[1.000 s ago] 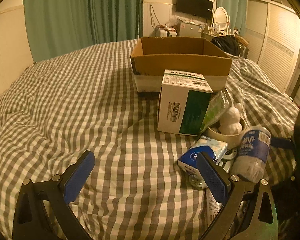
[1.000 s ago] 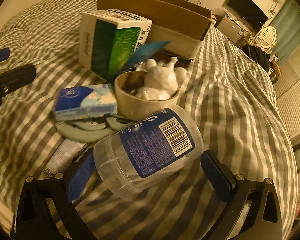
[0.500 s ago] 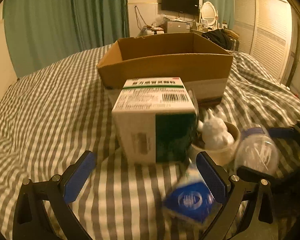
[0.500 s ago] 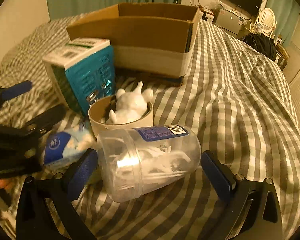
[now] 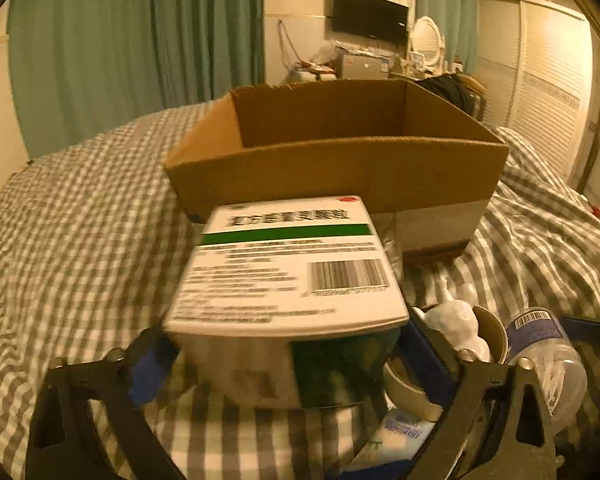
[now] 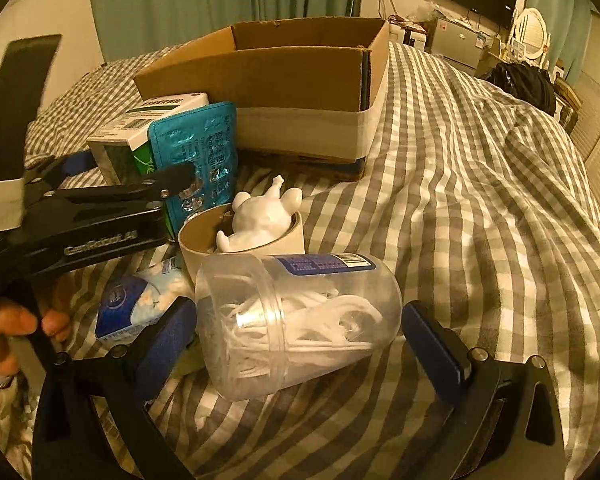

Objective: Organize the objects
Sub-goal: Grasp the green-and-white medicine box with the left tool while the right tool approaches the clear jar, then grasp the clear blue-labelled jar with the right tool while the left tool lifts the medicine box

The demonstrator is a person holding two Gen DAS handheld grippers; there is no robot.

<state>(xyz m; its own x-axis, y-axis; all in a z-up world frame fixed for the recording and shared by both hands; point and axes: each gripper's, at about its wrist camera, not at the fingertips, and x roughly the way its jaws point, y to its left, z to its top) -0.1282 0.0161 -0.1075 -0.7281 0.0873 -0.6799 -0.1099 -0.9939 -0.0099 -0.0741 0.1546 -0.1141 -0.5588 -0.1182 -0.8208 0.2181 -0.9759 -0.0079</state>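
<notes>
An open, empty cardboard box point(image 5: 340, 168) point(image 6: 284, 76) stands on the checked bedcover. In front of it sits a white and green medicine box point(image 5: 288, 264) point(image 6: 140, 132). My left gripper point(image 5: 288, 362) is open, its blue pads on either side of that box. A clear plastic jar point(image 6: 300, 320) point(image 5: 548, 344) of white picks lies on its side. My right gripper point(image 6: 300, 332) straddles the jar, open, with its pads close to both ends. A teal blister pack point(image 6: 200, 152) leans against the medicine box.
A white figurine point(image 6: 260, 216) point(image 5: 456, 320) rests in a round cardboard ring beside the jar. A blue tissue pack point(image 6: 136, 304) point(image 5: 400, 428) lies to the ring's left. A hand point(image 6: 4, 328) holds the left tool. The bedcover point(image 6: 480, 200) stretches to the right; green curtains and a wardrobe stand behind.
My left gripper has advanced from the open bedcover until the medicine box sits between its pads. My right gripper has swung round and lined up with the jar. Neither pair of jaws has narrowed.
</notes>
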